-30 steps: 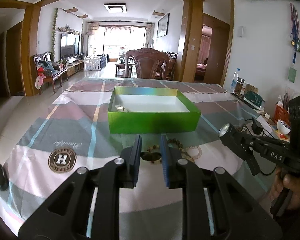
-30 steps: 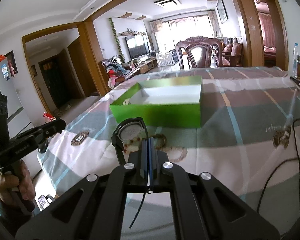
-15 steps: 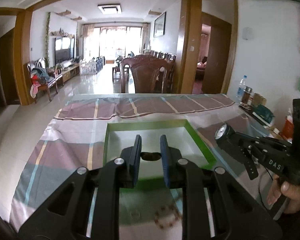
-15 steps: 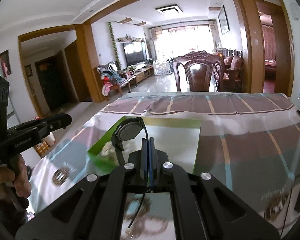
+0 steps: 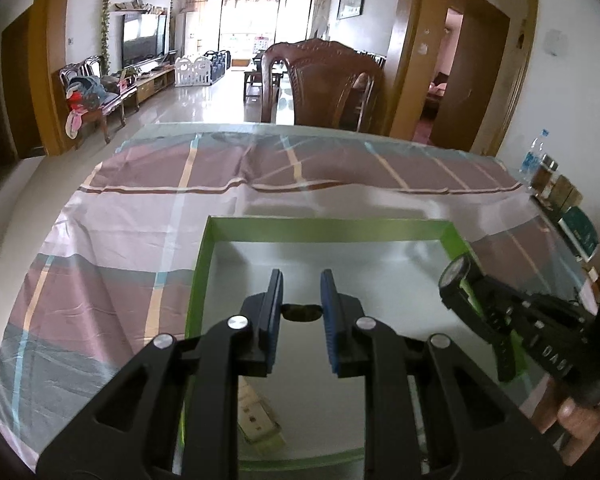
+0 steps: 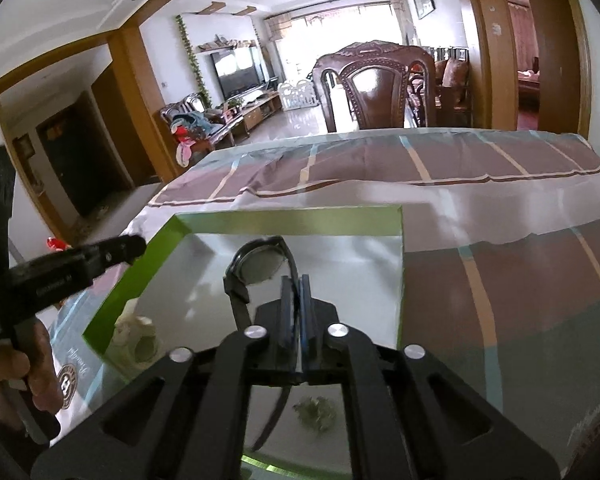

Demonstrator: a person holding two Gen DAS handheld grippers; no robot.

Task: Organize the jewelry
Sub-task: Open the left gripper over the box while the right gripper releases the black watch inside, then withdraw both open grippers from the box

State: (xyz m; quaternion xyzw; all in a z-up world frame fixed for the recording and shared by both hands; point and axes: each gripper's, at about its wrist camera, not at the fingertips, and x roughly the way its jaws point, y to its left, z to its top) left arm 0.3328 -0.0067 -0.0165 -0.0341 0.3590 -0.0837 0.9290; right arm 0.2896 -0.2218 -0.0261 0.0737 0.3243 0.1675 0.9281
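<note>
Both grippers hang over the green box [image 5: 323,231], which sits on a plaid tablecloth [image 5: 112,208]. The left gripper [image 5: 301,312] has its fingers held apart, with a small dark bead-like piece [image 5: 302,313] bridged between the pads; what the piece is cannot be told from this view. The right gripper [image 6: 295,312] has its fingers pressed together on the strap of a black wristwatch [image 6: 259,266], the round case standing just beyond the fingertips above the box's pale floor, the loose strap end hanging below. In the left wrist view the same watch shows at the right edge of the box. Inside the box lie a cream-coloured item [image 6: 134,330] near the left wall, a pale crumpled bit [image 6: 315,411] near the front, and a beige tag-like strip [image 5: 256,416]. A carved wooden chair [image 6: 374,84] stands beyond the far table edge.
</note>
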